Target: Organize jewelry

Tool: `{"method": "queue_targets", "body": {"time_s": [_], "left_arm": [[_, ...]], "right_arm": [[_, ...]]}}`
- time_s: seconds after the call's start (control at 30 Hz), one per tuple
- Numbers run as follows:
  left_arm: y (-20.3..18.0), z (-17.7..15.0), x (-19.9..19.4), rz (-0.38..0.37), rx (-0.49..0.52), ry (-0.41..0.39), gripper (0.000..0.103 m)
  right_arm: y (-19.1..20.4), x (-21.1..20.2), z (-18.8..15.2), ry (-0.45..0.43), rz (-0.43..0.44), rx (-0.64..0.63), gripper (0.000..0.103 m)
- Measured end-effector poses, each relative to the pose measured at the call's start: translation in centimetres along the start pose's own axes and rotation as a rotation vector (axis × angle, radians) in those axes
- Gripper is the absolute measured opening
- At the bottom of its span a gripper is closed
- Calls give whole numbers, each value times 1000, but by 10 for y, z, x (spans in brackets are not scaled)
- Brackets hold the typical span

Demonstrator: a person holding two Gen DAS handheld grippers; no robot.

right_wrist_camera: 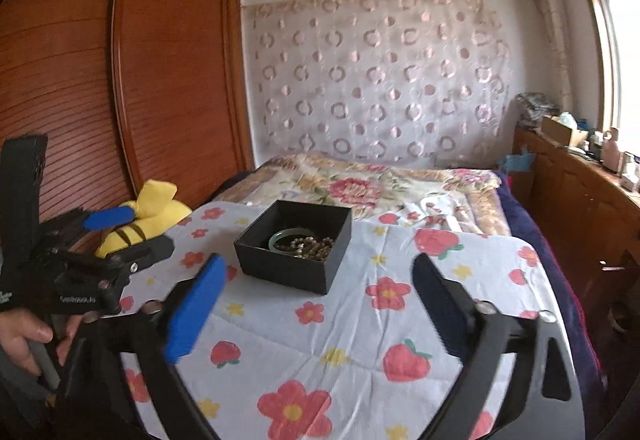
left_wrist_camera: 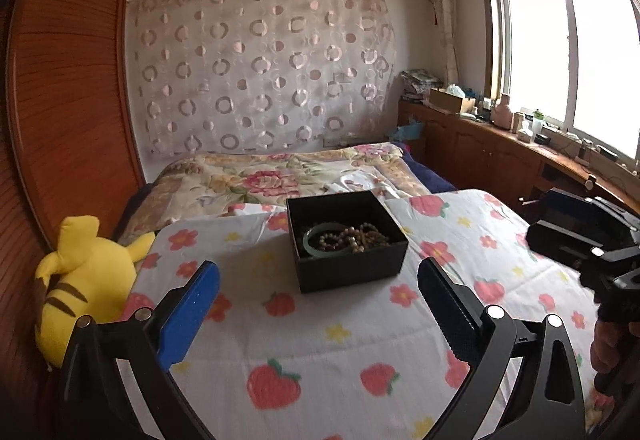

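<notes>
A black open box [left_wrist_camera: 352, 272] stands on a table covered by a flower-and-strawberry cloth [left_wrist_camera: 320, 340]. Inside lie a pale green bangle [left_wrist_camera: 316, 240] and beaded bracelets [left_wrist_camera: 360, 238]. My left gripper [left_wrist_camera: 320, 276] is open and empty, just in front of the box. My right gripper [right_wrist_camera: 320, 272] is open and empty, in front of the box [right_wrist_camera: 288, 272] and to its right. The bangle [right_wrist_camera: 282, 238] and beads [right_wrist_camera: 312, 246] show in the right wrist view too. The left gripper also appears at the left of the right wrist view [right_wrist_camera: 120, 232].
A yellow plush toy [left_wrist_camera: 88, 280] lies at the table's left edge beside a wooden wardrobe [left_wrist_camera: 60, 99]. A bed with a floral quilt [left_wrist_camera: 280, 175] lies behind the table. A cluttered wooden cabinet [left_wrist_camera: 500, 135] runs under the window at right.
</notes>
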State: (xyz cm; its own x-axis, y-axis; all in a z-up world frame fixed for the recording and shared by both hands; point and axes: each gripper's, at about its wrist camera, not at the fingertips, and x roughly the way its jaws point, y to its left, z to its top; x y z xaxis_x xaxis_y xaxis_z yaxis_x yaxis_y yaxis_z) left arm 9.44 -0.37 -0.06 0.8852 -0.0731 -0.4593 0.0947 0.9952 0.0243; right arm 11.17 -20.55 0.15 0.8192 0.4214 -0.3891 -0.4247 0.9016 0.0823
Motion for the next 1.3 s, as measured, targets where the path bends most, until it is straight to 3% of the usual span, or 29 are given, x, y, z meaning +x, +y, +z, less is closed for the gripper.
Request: {"method": "queue_targets", "body": {"time_s": [0.27, 1.3], "left_arm": [[-2, -21, -21, 35, -24, 11, 95], [-6, -29, -33, 52, -41, -3, 95]], "right_arm": [[0, -26, -17, -30, -74, 32, 101], [-5, -25, -31, -35, -106, 58, 101]]}}
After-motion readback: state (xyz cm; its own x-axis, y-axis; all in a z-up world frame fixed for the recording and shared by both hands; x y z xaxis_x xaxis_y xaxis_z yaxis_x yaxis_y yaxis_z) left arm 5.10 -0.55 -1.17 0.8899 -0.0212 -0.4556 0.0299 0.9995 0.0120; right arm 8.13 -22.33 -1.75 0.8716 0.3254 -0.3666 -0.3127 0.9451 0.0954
